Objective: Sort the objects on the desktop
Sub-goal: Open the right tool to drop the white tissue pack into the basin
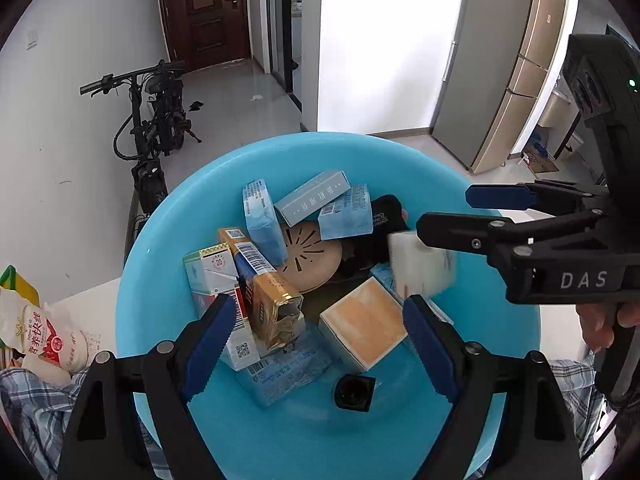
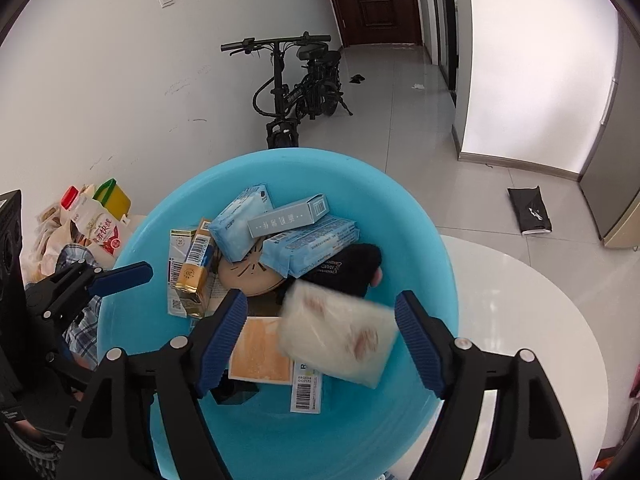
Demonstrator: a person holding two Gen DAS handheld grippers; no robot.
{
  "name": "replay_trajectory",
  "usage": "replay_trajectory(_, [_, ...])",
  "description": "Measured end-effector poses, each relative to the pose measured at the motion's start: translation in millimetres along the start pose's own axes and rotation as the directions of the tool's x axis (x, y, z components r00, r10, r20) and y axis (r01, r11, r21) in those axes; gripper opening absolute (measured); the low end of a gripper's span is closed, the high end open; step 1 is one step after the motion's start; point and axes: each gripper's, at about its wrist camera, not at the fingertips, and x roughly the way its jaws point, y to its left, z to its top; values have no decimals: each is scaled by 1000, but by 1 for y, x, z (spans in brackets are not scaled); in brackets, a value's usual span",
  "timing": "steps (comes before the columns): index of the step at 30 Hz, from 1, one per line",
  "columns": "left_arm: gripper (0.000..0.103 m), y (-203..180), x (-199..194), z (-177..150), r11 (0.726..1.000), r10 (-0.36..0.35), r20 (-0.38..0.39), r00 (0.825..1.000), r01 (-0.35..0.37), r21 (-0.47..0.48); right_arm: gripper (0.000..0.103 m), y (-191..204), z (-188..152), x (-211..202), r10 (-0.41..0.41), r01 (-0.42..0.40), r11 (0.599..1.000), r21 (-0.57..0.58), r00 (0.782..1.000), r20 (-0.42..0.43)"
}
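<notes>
Two hand-held grippers over one full blue bowl.

We see the blue bowl on the white desk, packed with little boxes: a gold box, an orange-topped box, light blue packs, a grey-blue box, a round tan lid and something black. Our left hand-held gripper hangs over the bowl with its jaws wide and nothing between them. Our right hand-held gripper has its jaws wide too. A white pack sits blurry between its blue pads, with a gap on the left side, so the pads do not look like they press it. Milk bags lie beside the bowl, and a black bike stands by the wall.
</notes>
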Motion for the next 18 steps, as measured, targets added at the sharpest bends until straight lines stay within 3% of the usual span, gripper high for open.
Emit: replay_trajectory(18, [87,-4,-37,-17,1000,-11,15,1000,11,-17,80,9,-22,-27,32,-32,999,-19,999,0])
